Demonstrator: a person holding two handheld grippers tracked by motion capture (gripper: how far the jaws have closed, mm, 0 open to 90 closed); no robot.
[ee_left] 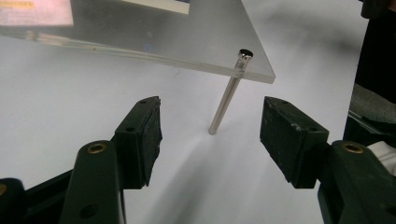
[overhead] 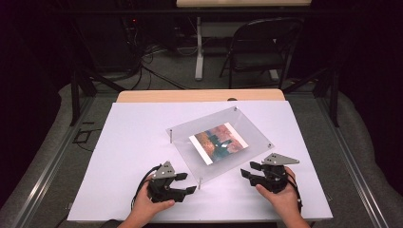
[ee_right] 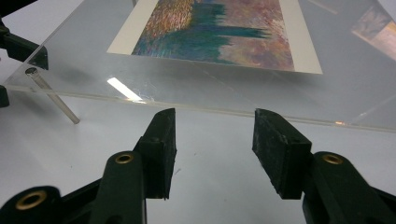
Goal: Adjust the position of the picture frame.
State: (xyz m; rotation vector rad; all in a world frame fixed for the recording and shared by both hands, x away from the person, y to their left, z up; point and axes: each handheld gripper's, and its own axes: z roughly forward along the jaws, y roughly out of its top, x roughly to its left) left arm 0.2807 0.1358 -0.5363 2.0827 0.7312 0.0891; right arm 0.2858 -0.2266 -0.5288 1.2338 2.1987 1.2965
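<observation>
Left gripper (overhead: 183,183): jaws apart, nothing between them, aimed at the near corner leg (ee_left: 225,106) of the frame. Right gripper (overhead: 248,173): jaws apart and empty, facing the near right edge of the frame (overhead: 221,142).

The frame, a clear acrylic panel holding a print (overhead: 219,141), stands on four thin metal legs at the middle of the white board (overhead: 128,161), between the two grippers and touched by neither.

Judgement: placement appears done, with both grippers released. Remaining: withdrawal of the hands, or a fresh grasp if repositioning is needed.
</observation>
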